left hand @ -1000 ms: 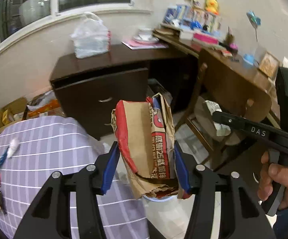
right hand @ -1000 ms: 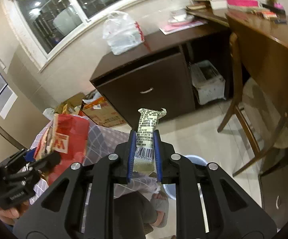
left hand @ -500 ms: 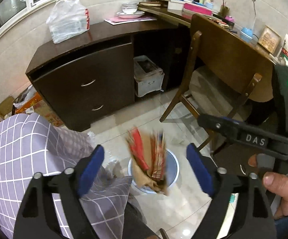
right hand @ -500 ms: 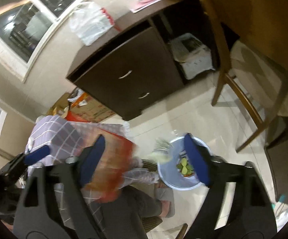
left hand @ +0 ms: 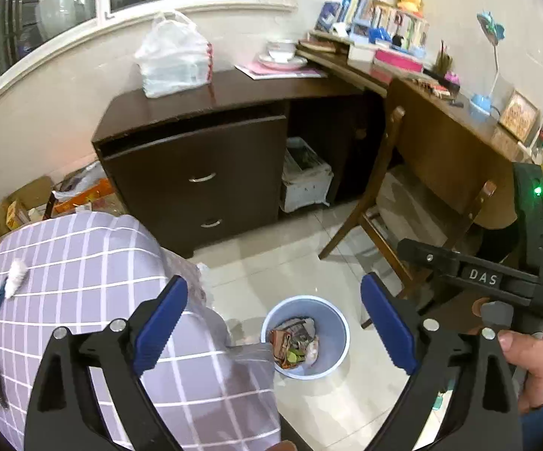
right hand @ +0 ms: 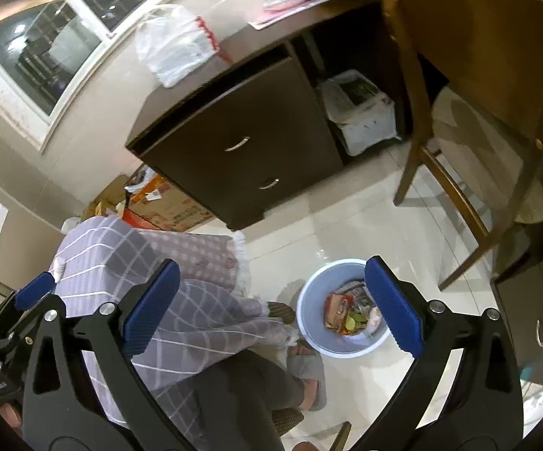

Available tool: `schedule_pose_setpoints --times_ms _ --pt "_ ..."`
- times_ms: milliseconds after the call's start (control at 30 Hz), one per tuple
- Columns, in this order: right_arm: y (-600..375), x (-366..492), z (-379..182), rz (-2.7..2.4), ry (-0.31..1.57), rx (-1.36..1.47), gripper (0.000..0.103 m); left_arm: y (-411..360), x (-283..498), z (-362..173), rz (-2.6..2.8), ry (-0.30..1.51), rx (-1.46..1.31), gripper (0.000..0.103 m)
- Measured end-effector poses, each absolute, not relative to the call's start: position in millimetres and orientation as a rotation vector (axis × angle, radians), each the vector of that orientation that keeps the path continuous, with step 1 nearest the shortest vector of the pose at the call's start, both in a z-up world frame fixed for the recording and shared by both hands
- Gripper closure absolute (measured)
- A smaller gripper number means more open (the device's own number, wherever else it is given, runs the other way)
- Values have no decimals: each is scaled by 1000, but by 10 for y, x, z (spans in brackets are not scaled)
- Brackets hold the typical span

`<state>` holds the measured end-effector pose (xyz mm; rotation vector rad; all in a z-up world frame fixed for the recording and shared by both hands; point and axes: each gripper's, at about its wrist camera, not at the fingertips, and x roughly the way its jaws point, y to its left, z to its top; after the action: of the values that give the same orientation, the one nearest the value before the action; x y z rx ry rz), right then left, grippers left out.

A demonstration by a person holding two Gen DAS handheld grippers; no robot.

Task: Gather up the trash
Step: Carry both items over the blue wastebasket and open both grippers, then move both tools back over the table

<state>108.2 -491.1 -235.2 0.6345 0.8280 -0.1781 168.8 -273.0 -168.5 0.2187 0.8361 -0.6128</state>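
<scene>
Trash: we see one heap of wrappers (left hand: 293, 342) lying inside the bin, a red-and-brown paper piece among them.
Bin: one pale blue bin (left hand: 337, 353) stands on the tiled floor beside the checked cloth (left hand: 83, 263).
Left gripper (left hand: 273, 325): we have just been opening its jaws; they stand wide apart above the bin, nothing between them.
Right gripper (right hand: 271, 306): likewise just opened, spread wide and empty.
Furniture: one dark cabinet (right hand: 233, 127) with two drawers, one wooden chair (left hand: 414, 206).
</scene>
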Motion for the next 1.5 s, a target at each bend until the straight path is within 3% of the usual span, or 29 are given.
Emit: schedule_pose_setpoints --times_ms 633,1300,1333,1500 --pt "-3390 1565 -1503 99 783 390 6 -1326 1462 -1119 -444 708 62 9" --pt "-1156 2135 -1725 445 904 151 7 686 1168 -1475 -41 745 -147 9" --pt "-1068 2153 -1746 460 910 141 8 757 1151 -1502 -26 748 -153 9" --pt "-613 2250 -1902 529 947 89 38 1193 1078 -1693 69 785 -217 9"
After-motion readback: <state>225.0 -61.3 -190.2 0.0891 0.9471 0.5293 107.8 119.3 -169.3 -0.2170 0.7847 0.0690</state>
